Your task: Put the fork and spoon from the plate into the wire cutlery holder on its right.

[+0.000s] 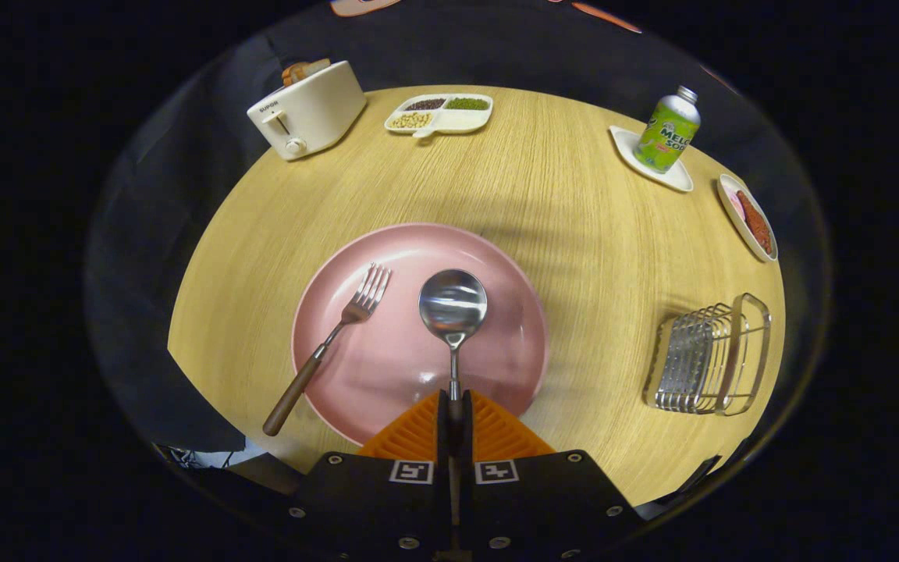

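Claw (455, 406) clenches the handle of a shiny steel spoon (453, 306), its bowl over the round pink plate (512, 343); wooden-handled fork (332, 343) rests alongside, silver wire cutlery holder (707, 357) well apart.

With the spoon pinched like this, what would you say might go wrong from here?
1. The gripper is shut on the spoon at its handle's end, so the heavy bowl may swing or slip.
2. The wire cutlery holder has narrow slots; the spoon could catch.
3. The fork overhangs the pink plate.
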The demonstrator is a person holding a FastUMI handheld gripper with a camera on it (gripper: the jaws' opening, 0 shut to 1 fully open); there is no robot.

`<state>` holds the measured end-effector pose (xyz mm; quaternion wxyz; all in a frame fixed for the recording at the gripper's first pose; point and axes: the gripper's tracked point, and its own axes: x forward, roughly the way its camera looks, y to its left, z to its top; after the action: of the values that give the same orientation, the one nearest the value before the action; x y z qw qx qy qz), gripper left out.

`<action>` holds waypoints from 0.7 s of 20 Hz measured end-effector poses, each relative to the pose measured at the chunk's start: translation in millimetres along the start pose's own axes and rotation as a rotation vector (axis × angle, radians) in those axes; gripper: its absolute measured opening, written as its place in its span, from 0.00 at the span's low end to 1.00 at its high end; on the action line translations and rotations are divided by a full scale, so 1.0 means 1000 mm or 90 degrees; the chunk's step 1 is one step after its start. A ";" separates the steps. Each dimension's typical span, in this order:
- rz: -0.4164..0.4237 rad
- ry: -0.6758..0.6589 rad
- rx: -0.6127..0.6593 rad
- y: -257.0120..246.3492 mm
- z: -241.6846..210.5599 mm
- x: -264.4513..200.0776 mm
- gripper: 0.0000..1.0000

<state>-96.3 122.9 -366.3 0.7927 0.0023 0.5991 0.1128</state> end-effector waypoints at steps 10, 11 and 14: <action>-0.114 -0.023 0.096 -0.121 -0.011 -0.079 0.05; -0.121 -0.019 0.107 -0.131 -0.013 -0.082 0.05; -0.149 -0.006 0.122 -0.163 -0.020 -0.088 0.05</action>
<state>-108.9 -54.9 -311.5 0.7991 0.0088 0.5999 -0.0378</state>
